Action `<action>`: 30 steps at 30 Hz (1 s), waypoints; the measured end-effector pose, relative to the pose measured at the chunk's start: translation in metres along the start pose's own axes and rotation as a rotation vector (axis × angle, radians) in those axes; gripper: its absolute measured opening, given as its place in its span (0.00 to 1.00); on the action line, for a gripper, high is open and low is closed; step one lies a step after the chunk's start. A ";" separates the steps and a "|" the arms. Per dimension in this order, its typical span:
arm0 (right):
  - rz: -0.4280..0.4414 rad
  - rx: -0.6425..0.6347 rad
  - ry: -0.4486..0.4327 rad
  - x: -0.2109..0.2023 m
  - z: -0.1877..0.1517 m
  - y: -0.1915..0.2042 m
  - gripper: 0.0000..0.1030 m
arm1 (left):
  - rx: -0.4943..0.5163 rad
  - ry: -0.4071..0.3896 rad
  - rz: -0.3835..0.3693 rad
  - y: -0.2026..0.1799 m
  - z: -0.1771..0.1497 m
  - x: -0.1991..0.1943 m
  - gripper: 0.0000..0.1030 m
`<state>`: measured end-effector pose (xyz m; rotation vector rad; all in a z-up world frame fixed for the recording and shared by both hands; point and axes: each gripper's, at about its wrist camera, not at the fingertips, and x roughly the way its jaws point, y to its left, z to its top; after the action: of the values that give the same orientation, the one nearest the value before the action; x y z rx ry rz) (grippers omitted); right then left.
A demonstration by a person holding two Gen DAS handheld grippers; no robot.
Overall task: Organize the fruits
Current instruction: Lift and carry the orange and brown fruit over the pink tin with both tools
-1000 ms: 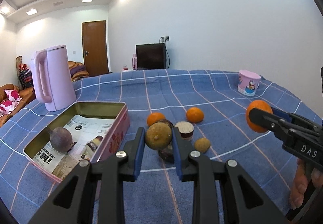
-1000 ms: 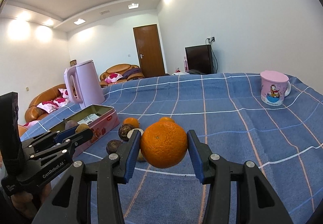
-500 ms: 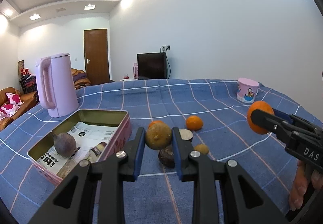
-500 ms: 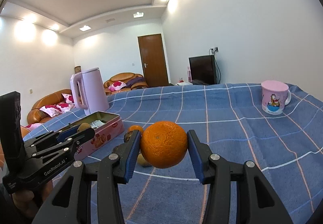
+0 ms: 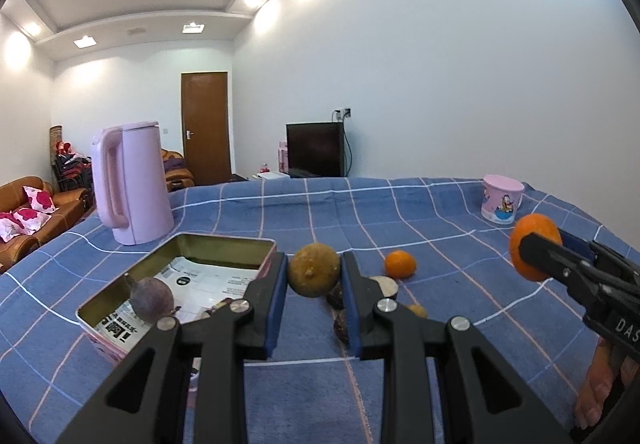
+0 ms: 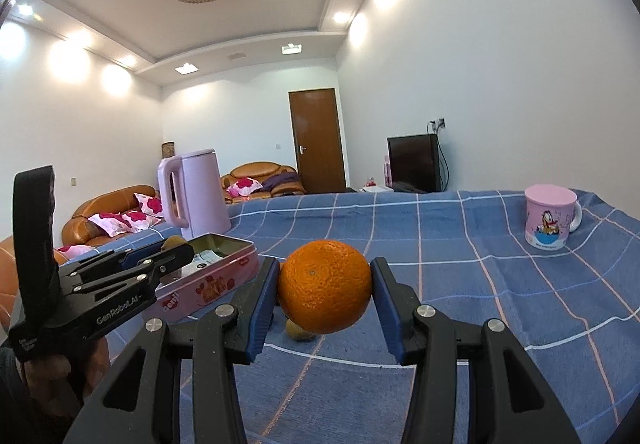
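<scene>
My left gripper (image 5: 314, 276) is shut on a small yellow-green fruit (image 5: 314, 270), held above the table just right of the pink tin box (image 5: 236, 244). A dark purple fruit (image 5: 152, 298) lies inside the tin on printed paper. My right gripper (image 6: 324, 292) is shut on a large orange (image 6: 324, 292); the same large orange (image 5: 534, 246) appears at the right in the left wrist view. On the cloth lie a small orange (image 5: 400, 264), a halved fruit (image 5: 386, 286), dark fruits (image 5: 340, 322) and a small yellow fruit (image 5: 418, 310), partly hidden by my fingers.
A pink kettle (image 5: 130, 182) stands behind the tin. A pink cartoon mug (image 5: 502, 198) sits at the far right of the blue checked tablecloth (image 5: 320, 204). A hand (image 5: 598, 384) grips the right tool. Sofas, a door and a TV lie beyond.
Both grippers have tilted upward, so the table sits lower in each view and more ceiling shows. Each keeps its fruit; the fruits on the cloth have not moved.
</scene>
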<state>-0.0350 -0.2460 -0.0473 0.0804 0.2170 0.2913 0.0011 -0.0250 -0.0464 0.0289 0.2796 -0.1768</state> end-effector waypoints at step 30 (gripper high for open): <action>0.061 -0.078 0.044 0.038 0.041 0.043 0.47 | -0.122 0.047 0.207 0.092 0.023 0.011 0.27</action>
<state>-0.0025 -0.1956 -0.0105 0.0029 0.2471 0.3619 0.0340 0.0624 -0.0273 -0.0587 0.3315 0.0465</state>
